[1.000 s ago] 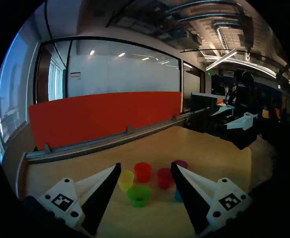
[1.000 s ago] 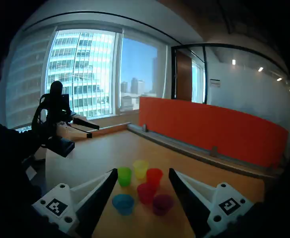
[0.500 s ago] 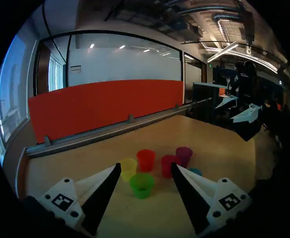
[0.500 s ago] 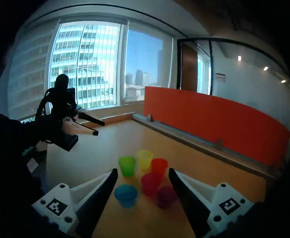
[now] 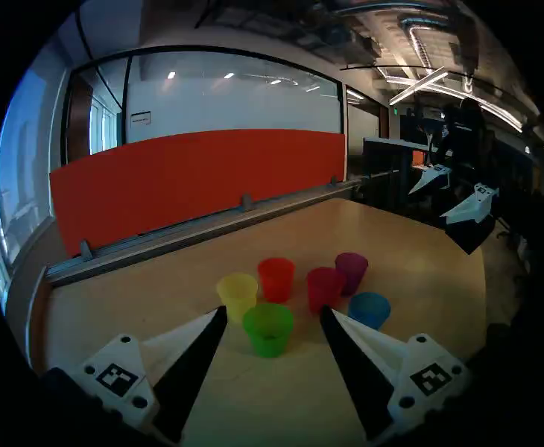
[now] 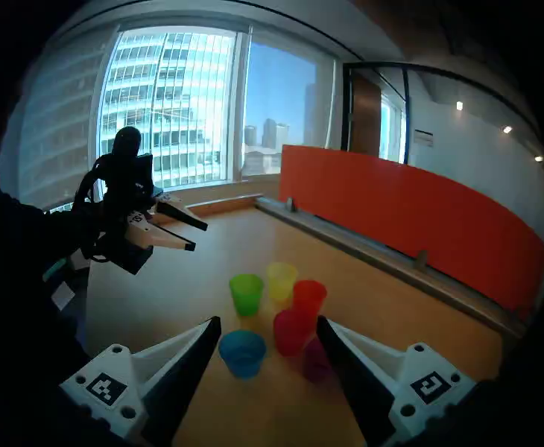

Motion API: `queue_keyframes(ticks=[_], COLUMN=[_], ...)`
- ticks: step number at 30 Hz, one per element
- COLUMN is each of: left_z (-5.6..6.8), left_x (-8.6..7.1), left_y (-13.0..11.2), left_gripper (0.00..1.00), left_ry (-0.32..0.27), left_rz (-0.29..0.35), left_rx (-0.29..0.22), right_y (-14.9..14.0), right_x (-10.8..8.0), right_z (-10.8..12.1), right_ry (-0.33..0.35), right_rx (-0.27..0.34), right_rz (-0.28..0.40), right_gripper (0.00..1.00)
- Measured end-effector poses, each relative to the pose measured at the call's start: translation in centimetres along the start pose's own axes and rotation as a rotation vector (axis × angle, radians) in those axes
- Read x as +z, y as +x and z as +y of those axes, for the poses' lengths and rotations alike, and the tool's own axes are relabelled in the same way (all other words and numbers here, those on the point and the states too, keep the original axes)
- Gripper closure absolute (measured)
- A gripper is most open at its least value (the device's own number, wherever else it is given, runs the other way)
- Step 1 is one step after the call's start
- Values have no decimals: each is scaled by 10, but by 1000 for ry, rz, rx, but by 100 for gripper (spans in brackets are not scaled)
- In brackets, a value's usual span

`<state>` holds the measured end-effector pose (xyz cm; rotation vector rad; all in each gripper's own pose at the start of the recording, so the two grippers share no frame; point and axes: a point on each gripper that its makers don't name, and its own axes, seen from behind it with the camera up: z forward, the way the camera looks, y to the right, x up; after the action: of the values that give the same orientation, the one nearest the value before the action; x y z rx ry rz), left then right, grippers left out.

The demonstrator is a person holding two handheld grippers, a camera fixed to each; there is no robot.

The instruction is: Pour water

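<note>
On the table (image 5: 413, 257), well off its edges, cups (image 5: 268, 329) cluster.

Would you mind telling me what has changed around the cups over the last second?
Both grippers drew back slightly from the cups. The left gripper no longer partly hides the blue cup, and the cluster sits farther ahead of the right gripper. Nothing was grasped or released. The cups kept their arrangement on the table; both pairs of jaws stayed open and empty.
</note>
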<state>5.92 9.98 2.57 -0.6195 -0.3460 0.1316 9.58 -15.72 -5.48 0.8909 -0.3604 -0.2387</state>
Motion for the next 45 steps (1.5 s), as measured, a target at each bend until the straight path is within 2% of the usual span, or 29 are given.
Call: queue_keyframes(ticks=[6, 16, 33, 45], left_z=[-2, 2, 0, -5], left_x=[7, 17, 30, 47], left_y=[-19, -48, -66, -81], left_gripper=[7, 7, 7, 7], left_ry=[5, 3, 1, 0], left_rz=[-31, -80, -131, -178], left_rx=[-2, 22, 20, 23], right_y=[-16, -36, -66, -92], right_x=[7, 21, 44, 68], right_z=[-3, -11, -18, -22], right_ry=[7, 21, 39, 55], right_rx=[-12, -16, -22, -12], right_rz=[-28, -61, -103, -138], right_gripper=[0, 1, 1, 1])
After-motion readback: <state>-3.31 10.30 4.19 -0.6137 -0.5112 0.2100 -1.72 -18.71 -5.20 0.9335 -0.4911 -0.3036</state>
